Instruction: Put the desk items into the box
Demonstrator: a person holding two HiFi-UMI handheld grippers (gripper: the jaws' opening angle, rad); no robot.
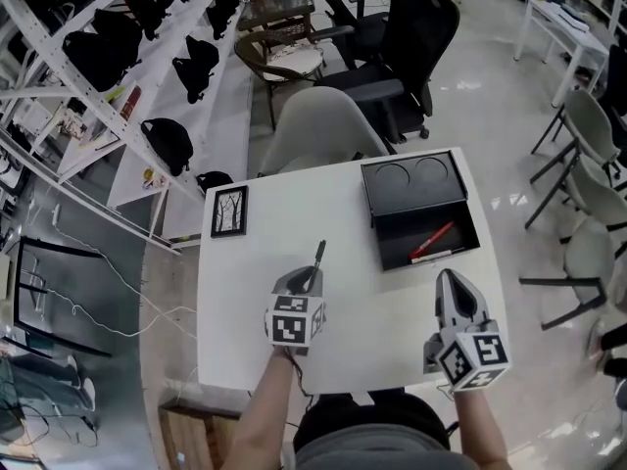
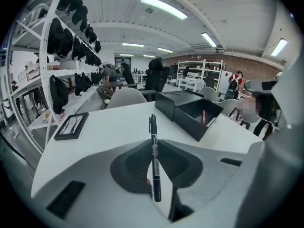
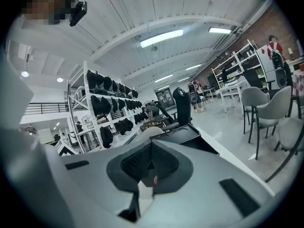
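Observation:
My left gripper (image 1: 312,278) (image 2: 153,145) hangs over the middle of the white table (image 1: 255,292), shut on a black pen (image 1: 317,258) (image 2: 154,156). The pen stands nearly upright between the pads, its cap sticking out past the tips. The black box (image 1: 423,225) (image 2: 194,115) lies open at the table's far right, its lid folded back. A red pen (image 1: 431,240) (image 2: 203,118) lies inside it. My right gripper (image 1: 451,284) (image 3: 151,145) is near the front right corner, shut with nothing in it, pointing at the box (image 3: 183,136).
A black picture frame (image 1: 229,211) (image 2: 71,126) lies flat at the table's far left. A grey chair (image 1: 318,125) stands behind the table, with black office chairs (image 1: 411,37) beyond. White shelves holding black bags (image 1: 147,57) run along the left.

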